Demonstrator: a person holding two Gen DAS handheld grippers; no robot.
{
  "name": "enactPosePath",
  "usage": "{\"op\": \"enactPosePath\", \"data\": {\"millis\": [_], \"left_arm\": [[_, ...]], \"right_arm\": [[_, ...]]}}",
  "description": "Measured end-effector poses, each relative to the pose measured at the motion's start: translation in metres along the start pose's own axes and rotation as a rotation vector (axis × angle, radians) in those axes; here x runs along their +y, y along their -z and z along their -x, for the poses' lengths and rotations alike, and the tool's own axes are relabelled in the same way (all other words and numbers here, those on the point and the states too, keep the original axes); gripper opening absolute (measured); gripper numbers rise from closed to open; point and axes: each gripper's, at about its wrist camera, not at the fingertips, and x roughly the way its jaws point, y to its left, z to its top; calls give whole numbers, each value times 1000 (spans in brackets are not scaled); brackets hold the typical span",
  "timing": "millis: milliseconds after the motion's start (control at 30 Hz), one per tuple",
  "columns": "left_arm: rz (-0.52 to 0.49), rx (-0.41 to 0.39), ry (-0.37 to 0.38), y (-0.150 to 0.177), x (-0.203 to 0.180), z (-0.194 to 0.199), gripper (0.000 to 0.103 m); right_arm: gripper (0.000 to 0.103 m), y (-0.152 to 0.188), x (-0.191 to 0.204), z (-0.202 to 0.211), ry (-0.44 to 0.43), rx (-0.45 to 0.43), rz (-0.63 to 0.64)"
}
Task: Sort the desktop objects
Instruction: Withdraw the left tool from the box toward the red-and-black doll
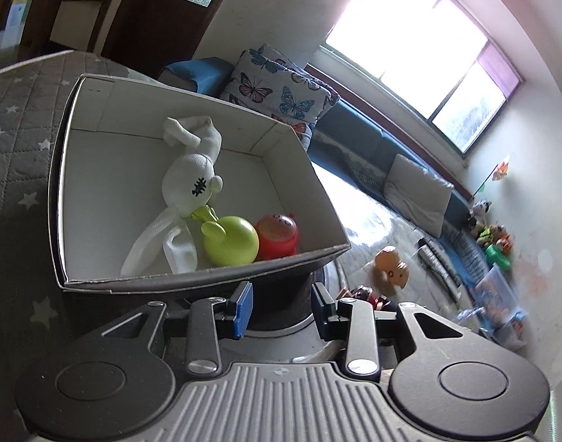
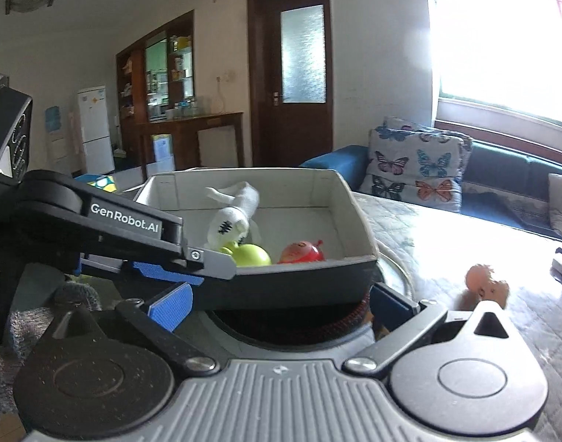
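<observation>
With both grippers (image 1: pixel 281 309) (image 2: pixel 281 305) spread empty near the box (image 1: pixel 192 280), the orange toy (image 1: pixel 391 263) at right is best approached squarely.

Bright window (image 2: pixel 502 37) over blue sofa (image 2: pixel 502 169); dark wooden door (image 2: pixel 292 73) in white wall

both wrist cameras look forward and slightly down from close behind the box (image 1: pixel 96 191) (image 2: pixel 351 199), the left one rolled sideways.

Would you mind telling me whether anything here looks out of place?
Yes: an orange toy sits alone on the table, outside the box holding the white plush, green toy and red toy.
</observation>
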Motion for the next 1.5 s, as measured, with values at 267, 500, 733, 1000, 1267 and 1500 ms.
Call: {"op": "enactPosePath", "data": {"millis": [267, 500, 733, 1000, 1267, 1500], "left_arm": [[-88, 49, -46, 14, -10, -9, 37], [-173, 84, -109, 28, -18, -17, 37], [-250, 92, -145, 38, -28, -19, 37], [-283, 112, -163, 43, -32, -22, 37], [-306, 116, -179, 47, -34, -24, 37], [-285, 134, -141, 46, -38, -31, 37]], "right_arm": [[103, 19, -13, 4, 38, 31, -89], [103, 38, -21, 7, 55, 83, -123], [103, 43, -21, 8, 82, 98, -128], [103, 51, -27, 8, 125, 122, -159], [103, 57, -33, 10, 150, 130, -191], [103, 60, -42, 10, 175, 133, -215]]}}
